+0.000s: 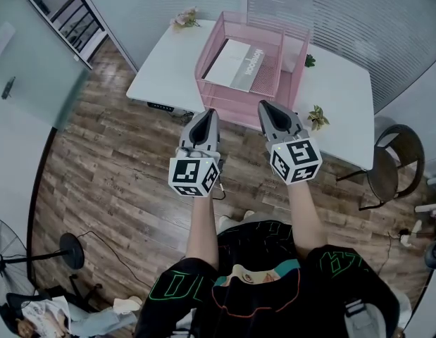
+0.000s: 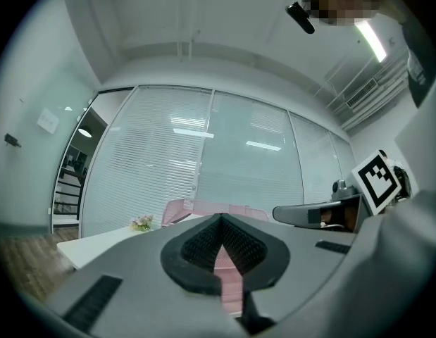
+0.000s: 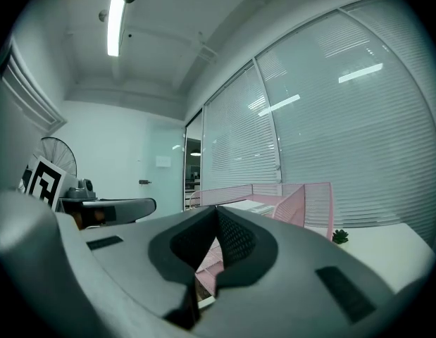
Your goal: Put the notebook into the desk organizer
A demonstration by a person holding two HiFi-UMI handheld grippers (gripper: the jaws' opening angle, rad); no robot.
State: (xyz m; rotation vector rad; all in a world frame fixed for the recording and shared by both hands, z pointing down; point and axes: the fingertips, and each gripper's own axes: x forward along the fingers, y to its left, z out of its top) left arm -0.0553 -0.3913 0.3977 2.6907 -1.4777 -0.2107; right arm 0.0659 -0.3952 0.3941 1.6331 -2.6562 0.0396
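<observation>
Your left gripper (image 1: 209,111) has its jaws pressed together at the tips, with nothing between them. Your right gripper (image 1: 263,104) is the same: jaws closed and empty. You hold both level and side by side, a little apart, pointing at the near edge of the white table (image 1: 161,72), each with its marker cube towards you.

Just past the tips stands the pink wire desk organizer (image 1: 299,56) on the table. The notebook (image 1: 235,63) already lies flat in its upper tray, pale cover up, with neither gripper touching it. A small bunch of flowers (image 1: 184,20) sits at the table's far left corner. One little green plant (image 1: 310,60) is just beside the organizer's right wall, and another (image 1: 318,116) is near the table's front edge.

Around you the floor is wood plank (image 1: 119,167). Frosted glass walls with blinds run behind the table. A dark chair (image 1: 394,162) stands to the right and a floor fan (image 1: 34,255) at lower left.

Only the head view shows the notebook clearly. The left gripper view adds the doorway with shelving (image 2: 70,182) to the left. The right gripper view adds the long ceiling lamp (image 3: 117,16). Each gripper view catches the other gripper at its side.
</observation>
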